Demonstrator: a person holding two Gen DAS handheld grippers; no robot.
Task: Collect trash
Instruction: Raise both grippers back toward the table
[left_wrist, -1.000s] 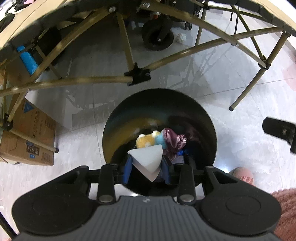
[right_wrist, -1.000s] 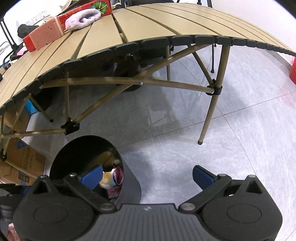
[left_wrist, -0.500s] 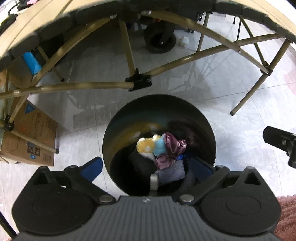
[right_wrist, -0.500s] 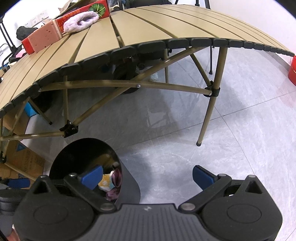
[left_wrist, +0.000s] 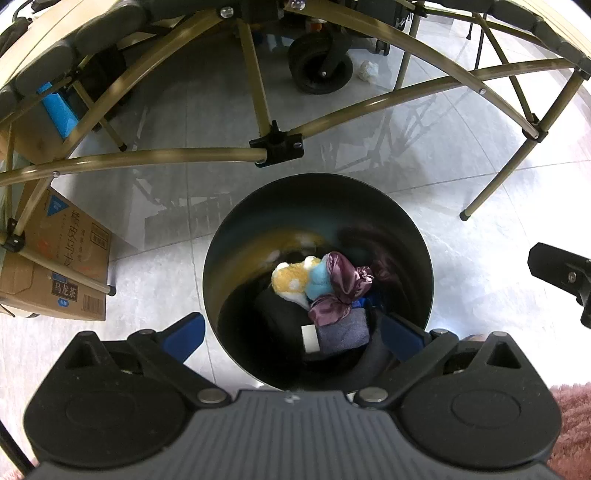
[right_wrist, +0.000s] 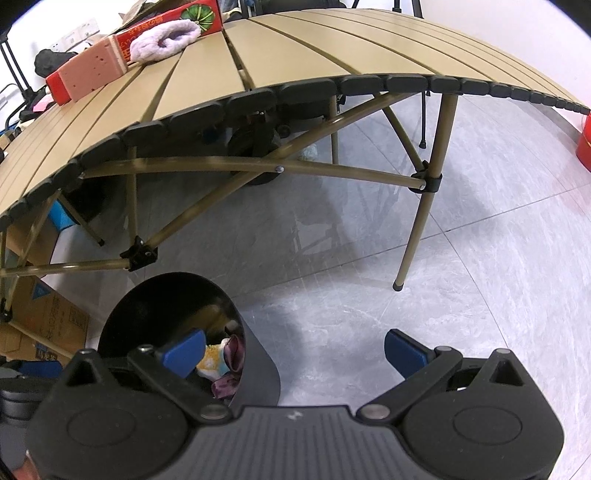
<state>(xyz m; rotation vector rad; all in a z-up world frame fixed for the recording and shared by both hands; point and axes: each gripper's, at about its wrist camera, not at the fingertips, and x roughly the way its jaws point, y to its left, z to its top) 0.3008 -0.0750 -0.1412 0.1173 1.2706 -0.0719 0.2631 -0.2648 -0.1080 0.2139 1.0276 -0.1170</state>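
Note:
A black round trash bin stands on the grey floor below my left gripper, which is open and empty right above its rim. Inside lie a yellow and blue plush piece, a purple satin scrunchie, a grey cloth and a white paper scrap. In the right wrist view the bin sits at lower left. My right gripper is open and empty over the floor just right of the bin.
A tan slatted folding table stands behind the bin, with its legs and cross braces close by. On it lie a red box and a lilac fluffy cloth. A cardboard box stands left of the bin. A crumpled white wad lies under the table.
My left gripper opened and let go of the white paper piece, which fell into the bin. The right gripper stayed open and barely moved.

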